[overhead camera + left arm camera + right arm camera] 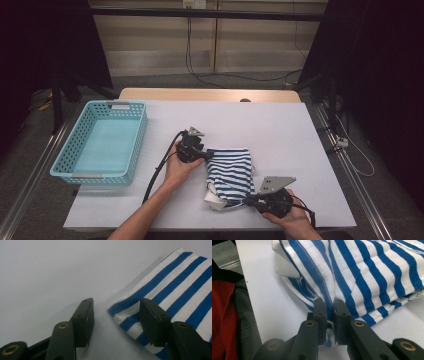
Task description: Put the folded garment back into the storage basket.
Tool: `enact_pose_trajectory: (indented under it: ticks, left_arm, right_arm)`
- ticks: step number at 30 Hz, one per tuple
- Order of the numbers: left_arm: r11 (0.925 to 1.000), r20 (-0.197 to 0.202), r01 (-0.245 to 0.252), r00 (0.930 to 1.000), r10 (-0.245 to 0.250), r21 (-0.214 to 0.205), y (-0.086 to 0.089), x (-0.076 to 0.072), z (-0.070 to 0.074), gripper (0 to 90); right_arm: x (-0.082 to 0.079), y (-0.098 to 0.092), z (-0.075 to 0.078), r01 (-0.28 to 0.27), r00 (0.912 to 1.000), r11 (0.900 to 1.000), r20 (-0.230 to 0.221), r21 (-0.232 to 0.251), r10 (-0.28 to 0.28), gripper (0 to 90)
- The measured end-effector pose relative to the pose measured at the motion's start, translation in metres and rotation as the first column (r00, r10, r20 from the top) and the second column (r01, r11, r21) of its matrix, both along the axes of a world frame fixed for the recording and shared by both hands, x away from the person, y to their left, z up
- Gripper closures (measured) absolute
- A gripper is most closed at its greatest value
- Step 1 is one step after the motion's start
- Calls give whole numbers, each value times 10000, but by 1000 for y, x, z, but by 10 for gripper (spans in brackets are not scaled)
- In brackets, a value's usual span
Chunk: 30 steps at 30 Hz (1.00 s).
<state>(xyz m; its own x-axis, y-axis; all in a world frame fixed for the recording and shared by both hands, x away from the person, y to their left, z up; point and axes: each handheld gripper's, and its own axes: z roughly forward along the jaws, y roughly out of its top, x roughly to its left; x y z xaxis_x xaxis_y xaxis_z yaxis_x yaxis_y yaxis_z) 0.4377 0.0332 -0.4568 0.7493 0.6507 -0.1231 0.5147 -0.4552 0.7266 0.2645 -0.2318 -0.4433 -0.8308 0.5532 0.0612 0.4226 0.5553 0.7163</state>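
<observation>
— Table (300, 130)?
— White, wide, bare to the right and far side. Turquoise basket (80, 172) at the left edge, well apart from the cloth.
— Cloth?
— Blue-and-white striped garment (231, 172), folded, rumpled at the near end, lying centre-front.
— Grippers?
— Right gripper (329, 305) pinched tight on the garment's near edge. Left gripper (115, 315) half open, straddling the far corner, not pressing yet.
</observation>
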Motion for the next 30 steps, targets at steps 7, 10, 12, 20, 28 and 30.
enact_pose_trajectory:
  ticks: [7,10,12,20,28,30]
  left_arm:
    - [9998,127,108,9999,-110,192,-1,-8,-1,598]
    - [10000,2,8,10000,-8,14,-4,-7,-1,635]
    - [10000,-156,61,9999,-61,42,-1,-4,-1,643]
    - [9984,-449,197,9987,-221,-532,-3,-6,-2,829]
    - [9969,-613,-99,9981,51,-777,-1,-4,-2,853]
    - [9891,-716,-493,9966,397,-1388,-3,-4,-4,854]
  right_arm:
    - [0,1,-1,-49,10000,9999,27,-120,50,830]
    - [0,2,-1,-63,10000,9999,2,-135,63,830]
    - [1,1,-2,-44,10000,9999,-53,-102,44,830]
    - [0,1,-2,-11,9999,10000,-116,-39,10,830]
    - [-1,0,1,-48,10000,9995,-83,328,51,834]
    - [-1,1,2,-37,10000,9994,-84,350,40,834]
